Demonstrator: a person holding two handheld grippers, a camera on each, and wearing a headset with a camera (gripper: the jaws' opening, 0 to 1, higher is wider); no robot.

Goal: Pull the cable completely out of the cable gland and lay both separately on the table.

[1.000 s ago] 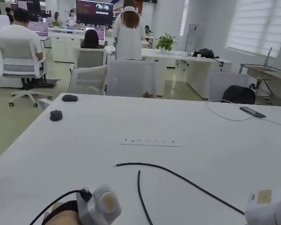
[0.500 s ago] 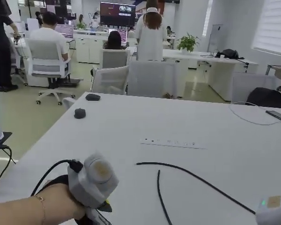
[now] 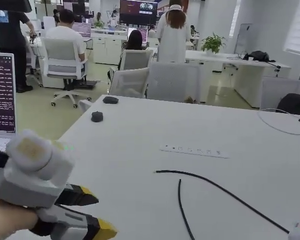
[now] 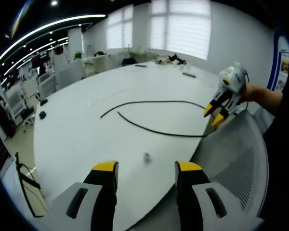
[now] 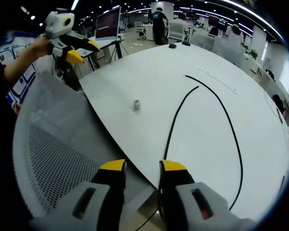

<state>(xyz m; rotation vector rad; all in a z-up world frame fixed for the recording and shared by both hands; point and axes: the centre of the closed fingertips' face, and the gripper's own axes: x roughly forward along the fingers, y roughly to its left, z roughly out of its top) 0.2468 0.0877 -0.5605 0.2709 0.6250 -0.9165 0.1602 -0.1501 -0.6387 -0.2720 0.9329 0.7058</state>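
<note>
Lying apart on white table point(image 3: 140, 165): thin black cable point(image 3: 215, 186), round gland point(image 5: 137, 104).

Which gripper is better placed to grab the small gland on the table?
Left, probably. The gland lies just ahead, centred between the left gripper's open jaws. From the right gripper it sits farther off, with the cable nearer.
</note>
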